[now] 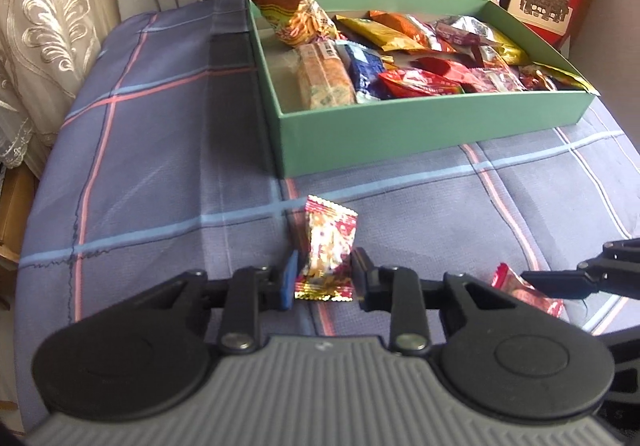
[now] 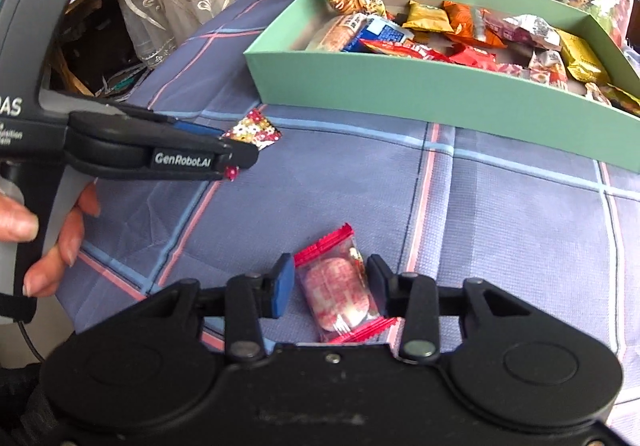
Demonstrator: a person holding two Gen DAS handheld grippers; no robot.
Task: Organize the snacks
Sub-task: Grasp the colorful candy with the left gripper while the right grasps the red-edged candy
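The left claw (image 1: 323, 278) is closed on a gold-and-red floral candy wrapper (image 1: 329, 246): both pads press its lower sides, and the packet stands upright between them with its crimped top free. The right claw (image 2: 331, 288) straddles a clear packet with red ends (image 2: 343, 284) that lies flat on the cloth; its jaws stand part-way in, the right finger touching the packet's edge, but a thin gap shows on the blue pad's side, so I cannot call that grip made.

To do this step well, I would finish the right squeeze across the packet's middle, where the two round sweets give the pads something firm, not on the thin crimped ends, which would slip. Keep the pads off the plaid cloth (image 1: 160, 173) so no fold gets pinched.

Lift each packet straight up before heading for the green box (image 1: 420, 125), which lies near, beyond both packets, on the cloth-covered desk and already holds many snacks. Its front wall must be cleared first. The box's left part shows bare floor, a likely spot. Carry one claw over at a time, since they work close together
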